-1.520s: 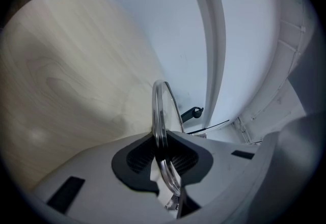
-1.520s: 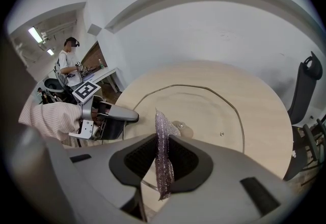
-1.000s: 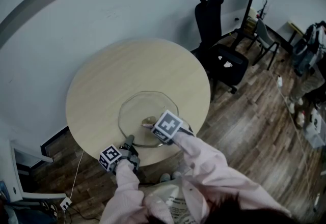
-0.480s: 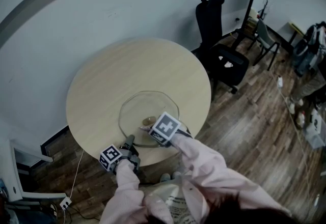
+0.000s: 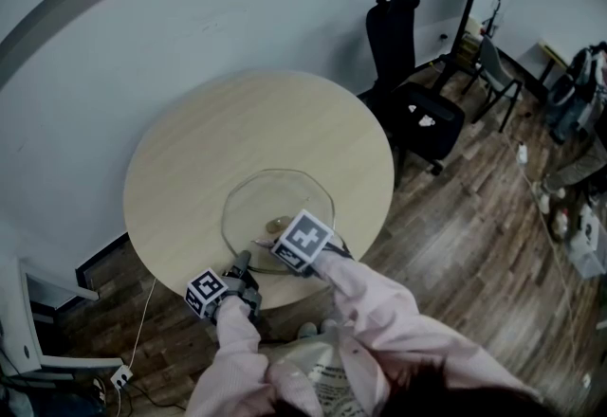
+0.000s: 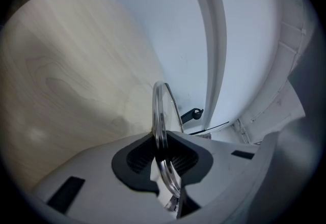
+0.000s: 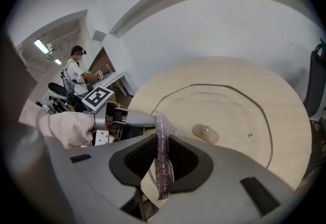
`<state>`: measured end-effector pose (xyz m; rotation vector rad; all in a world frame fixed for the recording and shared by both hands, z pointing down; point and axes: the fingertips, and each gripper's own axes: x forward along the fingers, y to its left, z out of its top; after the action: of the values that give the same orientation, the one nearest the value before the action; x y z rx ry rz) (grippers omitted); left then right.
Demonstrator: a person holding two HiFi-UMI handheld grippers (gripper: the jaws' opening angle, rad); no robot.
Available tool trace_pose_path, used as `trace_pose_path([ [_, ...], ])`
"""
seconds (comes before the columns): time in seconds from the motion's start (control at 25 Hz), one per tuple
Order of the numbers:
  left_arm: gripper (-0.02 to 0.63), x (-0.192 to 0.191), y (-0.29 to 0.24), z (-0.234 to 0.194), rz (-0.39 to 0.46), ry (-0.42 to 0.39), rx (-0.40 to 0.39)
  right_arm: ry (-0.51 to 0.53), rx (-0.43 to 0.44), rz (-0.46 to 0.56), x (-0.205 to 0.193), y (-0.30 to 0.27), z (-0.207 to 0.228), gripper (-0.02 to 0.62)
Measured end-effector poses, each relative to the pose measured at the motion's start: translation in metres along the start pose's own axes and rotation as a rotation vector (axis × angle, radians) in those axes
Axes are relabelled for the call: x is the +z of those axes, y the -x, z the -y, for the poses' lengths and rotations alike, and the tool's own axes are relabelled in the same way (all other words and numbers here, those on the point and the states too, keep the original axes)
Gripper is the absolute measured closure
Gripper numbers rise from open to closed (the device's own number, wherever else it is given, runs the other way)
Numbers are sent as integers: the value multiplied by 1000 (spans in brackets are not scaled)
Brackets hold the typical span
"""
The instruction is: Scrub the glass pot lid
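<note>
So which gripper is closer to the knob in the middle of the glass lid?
Right. The right gripper, holding the scrub cloth, is over the lid just beside the knob; the left gripper clamps the lid's near rim, farther from it.

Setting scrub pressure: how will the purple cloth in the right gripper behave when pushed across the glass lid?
Probably floppy: the purple cloth, pinched in the right gripper, bends over beyond the jaws. Its glittery weave looks rough, so it likely drags, not slides. The glass lid should hold: the left gripper clamps its rim.
</note>
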<state>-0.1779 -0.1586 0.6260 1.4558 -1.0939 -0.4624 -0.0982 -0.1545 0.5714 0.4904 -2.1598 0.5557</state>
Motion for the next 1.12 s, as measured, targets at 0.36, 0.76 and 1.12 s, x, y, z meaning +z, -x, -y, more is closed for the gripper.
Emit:
trace_pose_path([
  [0.36, 549, 0, 0, 0, 4, 1, -2, -32, 49, 25, 6, -6, -15, 508],
  [0.76, 549, -1, -1, 1, 5, 8, 4, -71, 88, 53, 11, -9, -23, 508],
  [1.12, 549, 0, 0, 1, 9, 10, 2, -109, 124, 82, 17, -12, -32, 508],
])
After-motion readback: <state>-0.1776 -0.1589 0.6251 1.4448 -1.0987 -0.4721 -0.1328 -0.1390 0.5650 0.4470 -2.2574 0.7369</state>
